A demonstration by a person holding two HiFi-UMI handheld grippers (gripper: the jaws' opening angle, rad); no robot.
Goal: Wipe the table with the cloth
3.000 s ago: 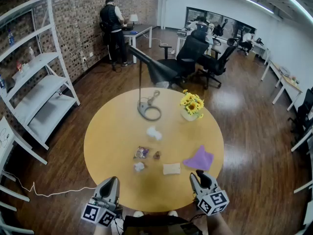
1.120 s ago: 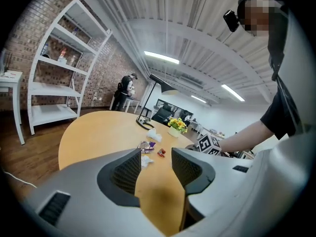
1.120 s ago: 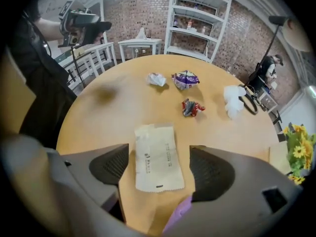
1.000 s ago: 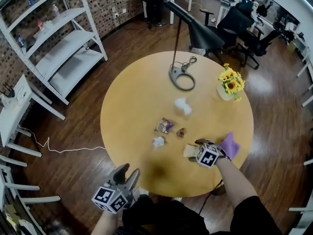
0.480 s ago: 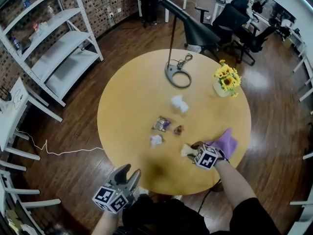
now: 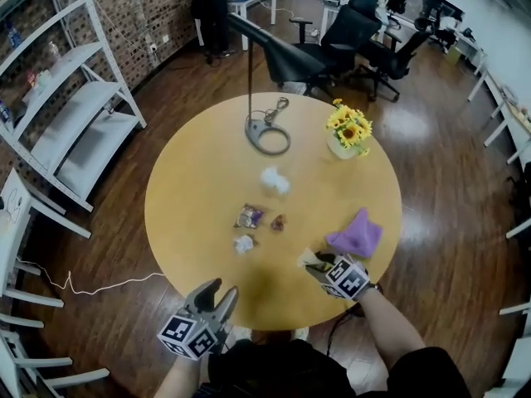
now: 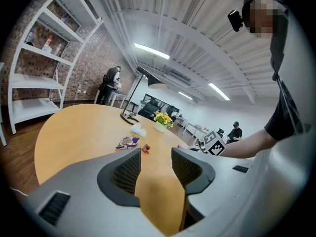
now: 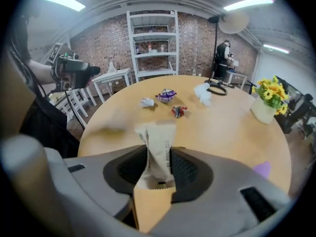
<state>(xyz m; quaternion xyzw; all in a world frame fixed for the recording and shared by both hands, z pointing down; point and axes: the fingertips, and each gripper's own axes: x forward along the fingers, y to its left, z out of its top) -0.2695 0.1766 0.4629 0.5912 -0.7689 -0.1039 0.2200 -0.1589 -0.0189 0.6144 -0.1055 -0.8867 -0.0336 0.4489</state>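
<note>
Closing on a beige paper packet [image 8: 157,142], the right gripper [image 8: 158,169] has it pinched at the waist between its pads, over the near-right part of the round table [image 6: 199,189]. The purple cloth [image 6: 355,235] lies loose on the tabletop just beyond that gripper, toward the right edge. It's bunched into a lump about as wide as it's long, so no real long axis, with one pointy peak aimed away from the person, roughly toward the flowers [image 6: 348,131]. The left gripper [image 7: 155,164] hangs off the near edge, jaws apart with nothing between them.
</note>
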